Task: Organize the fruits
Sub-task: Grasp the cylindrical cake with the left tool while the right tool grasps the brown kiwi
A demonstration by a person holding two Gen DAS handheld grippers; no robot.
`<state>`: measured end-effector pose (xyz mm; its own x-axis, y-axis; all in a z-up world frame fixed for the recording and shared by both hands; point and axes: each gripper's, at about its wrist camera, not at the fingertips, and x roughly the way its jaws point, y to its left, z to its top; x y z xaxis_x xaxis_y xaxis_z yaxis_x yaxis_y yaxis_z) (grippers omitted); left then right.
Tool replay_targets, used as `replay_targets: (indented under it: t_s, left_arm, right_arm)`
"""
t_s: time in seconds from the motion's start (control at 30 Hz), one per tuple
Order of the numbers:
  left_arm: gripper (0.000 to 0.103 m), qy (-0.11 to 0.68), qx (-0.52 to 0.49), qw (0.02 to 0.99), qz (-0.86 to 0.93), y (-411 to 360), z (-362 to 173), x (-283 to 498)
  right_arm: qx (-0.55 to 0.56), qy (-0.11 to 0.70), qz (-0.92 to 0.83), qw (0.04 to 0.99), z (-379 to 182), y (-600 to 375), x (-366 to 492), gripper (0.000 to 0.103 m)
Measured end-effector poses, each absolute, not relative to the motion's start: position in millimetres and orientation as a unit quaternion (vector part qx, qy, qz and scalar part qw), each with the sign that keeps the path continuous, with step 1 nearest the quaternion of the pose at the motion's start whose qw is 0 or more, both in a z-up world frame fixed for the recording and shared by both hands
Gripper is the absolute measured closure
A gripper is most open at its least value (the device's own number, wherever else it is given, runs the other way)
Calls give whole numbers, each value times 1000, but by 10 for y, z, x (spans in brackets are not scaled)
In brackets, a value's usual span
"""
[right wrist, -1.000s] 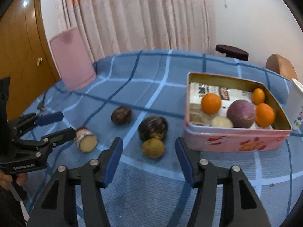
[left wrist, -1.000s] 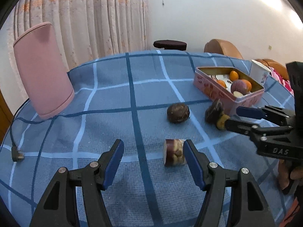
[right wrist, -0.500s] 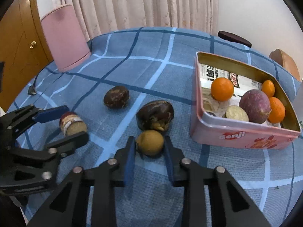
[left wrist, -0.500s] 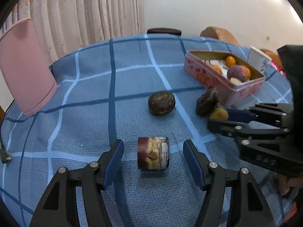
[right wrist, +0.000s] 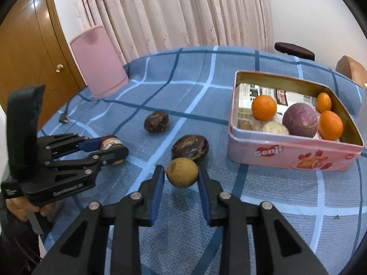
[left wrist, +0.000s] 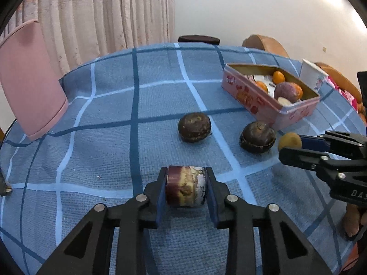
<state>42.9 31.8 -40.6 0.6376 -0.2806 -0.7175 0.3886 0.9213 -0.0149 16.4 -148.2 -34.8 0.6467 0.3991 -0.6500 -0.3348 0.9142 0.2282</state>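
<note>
My left gripper (left wrist: 186,178) has its blue pads pressed on both cut ends of a short purple-skinned fruit piece (left wrist: 184,189) lying on the blue checked cloth; the jaws are closing tight on it. The right wrist view shows that piece (right wrist: 111,142) at the left. My right gripper (right wrist: 181,177) is shut on a small round tan fruit (right wrist: 181,169), just in front of a dark brown fruit (right wrist: 190,149). A second dark fruit (right wrist: 156,122) lies farther back. The pink tin (right wrist: 291,153) at the right holds oranges, a purple fruit and a pale piece.
A tall pink object (left wrist: 29,91) stands at the table's far left, with a cable plug (right wrist: 64,119) near it. A white paper cup (left wrist: 313,78) sits behind the tin. A wooden cabinet (right wrist: 29,57) and chairs ring the table.
The left jaws, wide apart around the fruit piece before, have closed onto it. The right jaws closed on the tan fruit half a second ago and still hold it.
</note>
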Motion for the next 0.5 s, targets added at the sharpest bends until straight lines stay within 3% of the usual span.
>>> replay_targets:
  t_s: [0.5]
  left_arm:
    - [71, 309, 21, 936, -169, -9, 12, 539]
  right_arm:
    - [80, 312, 163, 933, -31, -1883, 378, 71]
